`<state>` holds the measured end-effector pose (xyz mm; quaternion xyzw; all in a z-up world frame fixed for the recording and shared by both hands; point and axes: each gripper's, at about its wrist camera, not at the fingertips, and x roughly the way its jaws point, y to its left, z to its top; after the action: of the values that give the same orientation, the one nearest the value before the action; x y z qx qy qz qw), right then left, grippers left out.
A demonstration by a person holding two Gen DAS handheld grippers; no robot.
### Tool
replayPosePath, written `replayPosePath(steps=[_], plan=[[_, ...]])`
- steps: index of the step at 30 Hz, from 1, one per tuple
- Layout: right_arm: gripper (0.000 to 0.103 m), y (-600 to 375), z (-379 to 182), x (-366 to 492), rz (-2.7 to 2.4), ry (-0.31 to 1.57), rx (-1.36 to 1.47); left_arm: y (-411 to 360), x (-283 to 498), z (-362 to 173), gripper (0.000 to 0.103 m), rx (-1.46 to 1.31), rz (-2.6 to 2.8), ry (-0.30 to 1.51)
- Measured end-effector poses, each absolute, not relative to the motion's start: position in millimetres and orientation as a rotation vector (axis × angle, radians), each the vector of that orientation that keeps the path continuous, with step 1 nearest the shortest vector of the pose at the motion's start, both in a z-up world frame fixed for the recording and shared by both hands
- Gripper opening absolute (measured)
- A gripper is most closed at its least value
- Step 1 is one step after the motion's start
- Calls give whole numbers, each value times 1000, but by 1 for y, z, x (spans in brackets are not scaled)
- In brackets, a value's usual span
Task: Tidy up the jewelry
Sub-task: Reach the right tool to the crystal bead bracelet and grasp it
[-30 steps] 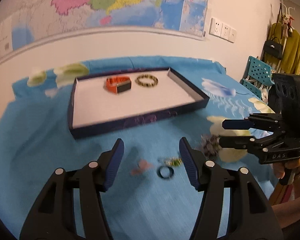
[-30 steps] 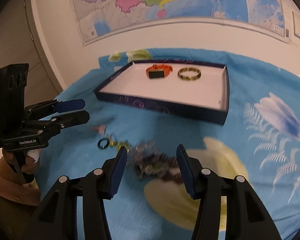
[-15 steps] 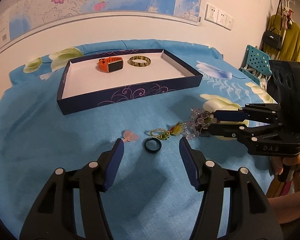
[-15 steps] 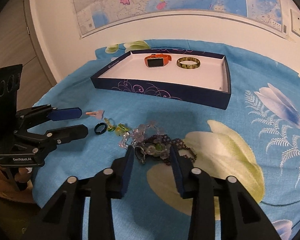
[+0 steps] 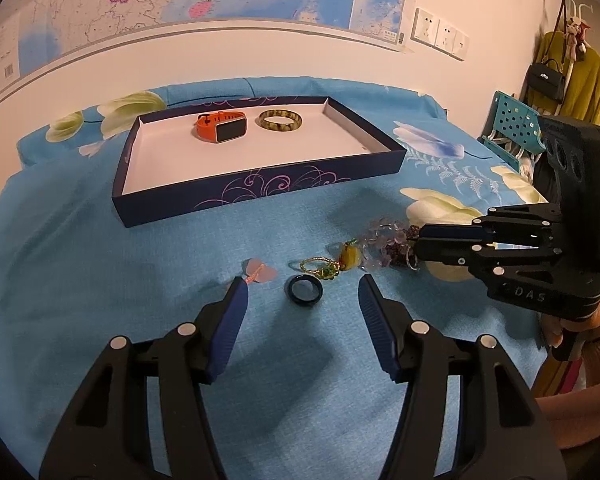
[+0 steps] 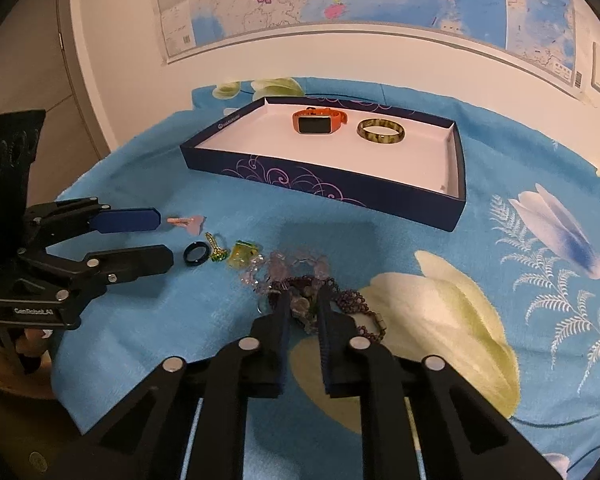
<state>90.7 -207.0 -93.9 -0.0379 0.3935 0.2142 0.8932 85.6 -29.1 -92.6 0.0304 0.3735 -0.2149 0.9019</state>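
Observation:
A tangle of clear and dark bead bracelets lies on the blue floral cloth. My right gripper is closing on it, its pads pressing beads between them; in the left wrist view the right gripper meets the bead pile from the right. My left gripper stands open just before a black ring, with a pink butterfly clip at its left fingertip. A gold ring with green and yellow charms lies between ring and beads. The navy tray holds an orange watch and a green bangle.
A map covers the wall behind the table. Wall sockets, a teal basket and a hanging yellow coat with a black bag stand at the right. A person's hand holds the right gripper's handle.
The right gripper's jaws have drawn together from wide apart onto the bead bracelets. The left gripper stays open over the black ring.

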Motion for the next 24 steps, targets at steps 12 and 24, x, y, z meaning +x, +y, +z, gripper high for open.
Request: replayPosePath(steps=[12,24], plan=[[8,-228,-67,90,498,763,74,-30,83,-90,57,62,-454,765],[8,-239,-46,101,508,710,127,-31,85,-92,56,53,-464,782]])
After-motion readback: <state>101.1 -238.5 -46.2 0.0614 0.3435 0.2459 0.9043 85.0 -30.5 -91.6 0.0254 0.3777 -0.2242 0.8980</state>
